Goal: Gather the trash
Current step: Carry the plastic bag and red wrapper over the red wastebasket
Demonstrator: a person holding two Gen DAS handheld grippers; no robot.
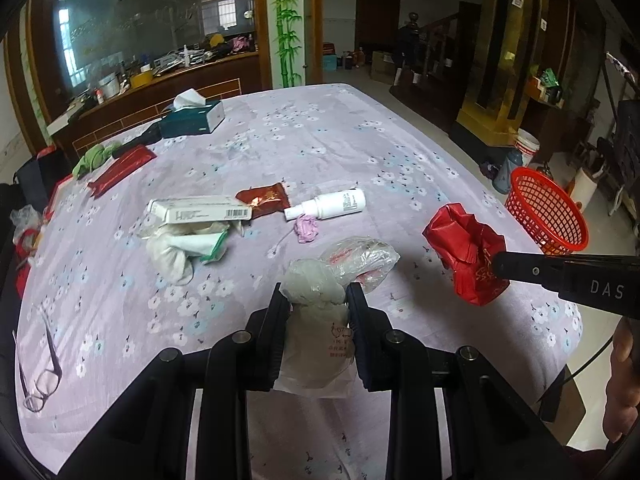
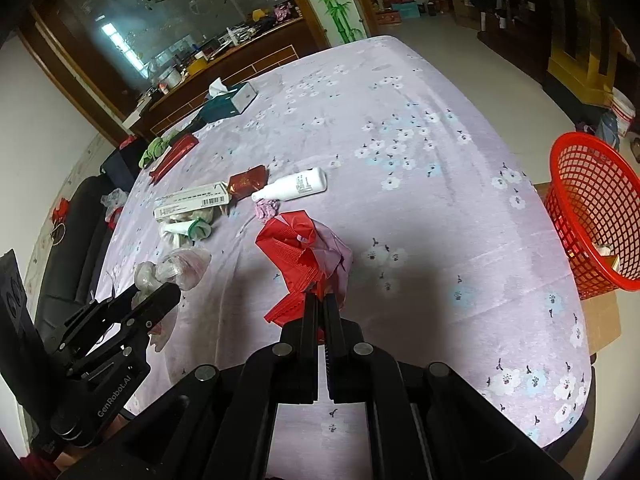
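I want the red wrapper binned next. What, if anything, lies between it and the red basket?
Nothing visible does. The right claw holds the red wrapper above bare tablecloth, and the red basket stands off the table's right edge with its mouth open.

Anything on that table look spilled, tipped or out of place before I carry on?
The white spray bottle lies on its side mid-table, no spill visible. A pair of glasses sits near the table's left edge, not trash. Left tool grips a clear plastic bag; right tool grips a red wrapper.
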